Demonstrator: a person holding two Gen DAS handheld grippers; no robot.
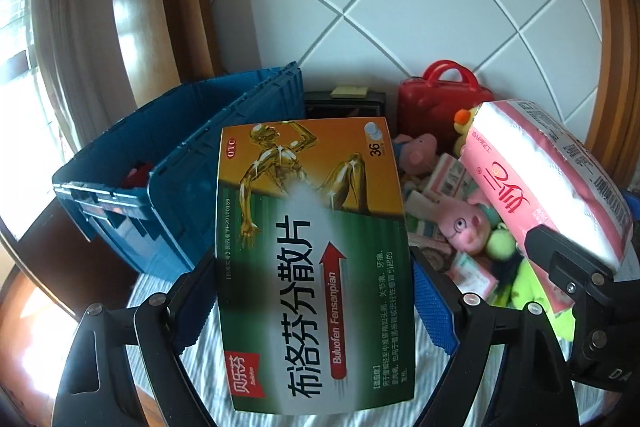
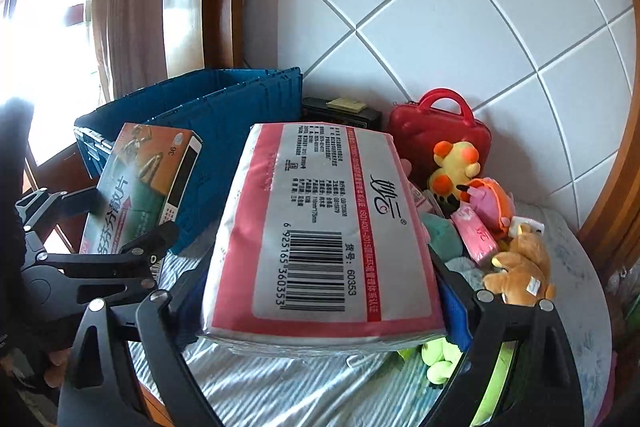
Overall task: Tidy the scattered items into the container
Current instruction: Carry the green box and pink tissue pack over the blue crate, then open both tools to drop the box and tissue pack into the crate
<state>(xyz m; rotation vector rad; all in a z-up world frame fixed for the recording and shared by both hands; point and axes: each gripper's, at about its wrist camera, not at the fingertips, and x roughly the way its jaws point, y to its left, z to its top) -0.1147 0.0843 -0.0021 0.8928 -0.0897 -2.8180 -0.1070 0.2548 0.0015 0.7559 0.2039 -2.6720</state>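
My left gripper (image 1: 314, 279) is shut on a green and gold medicine box (image 1: 316, 259) and holds it above the striped cloth, just right of the blue crate (image 1: 160, 167). The box also shows in the right wrist view (image 2: 140, 187) with the left gripper (image 2: 120, 239) on it. My right gripper (image 2: 320, 291) is shut on a pink and white tissue pack (image 2: 320, 235), held up over the toy pile; the pack shows at the right of the left wrist view (image 1: 548, 179). The blue crate (image 2: 224, 107) stands open at the back left with something red inside.
A red toy case (image 2: 440, 131) leans on the tiled wall. A pile of plush toys (image 2: 520, 267), small pink tissue packets (image 2: 476, 235) and a pink doll head (image 1: 464, 227) lies on the striped cloth (image 2: 280, 387). A dark box (image 2: 344, 111) stands behind.
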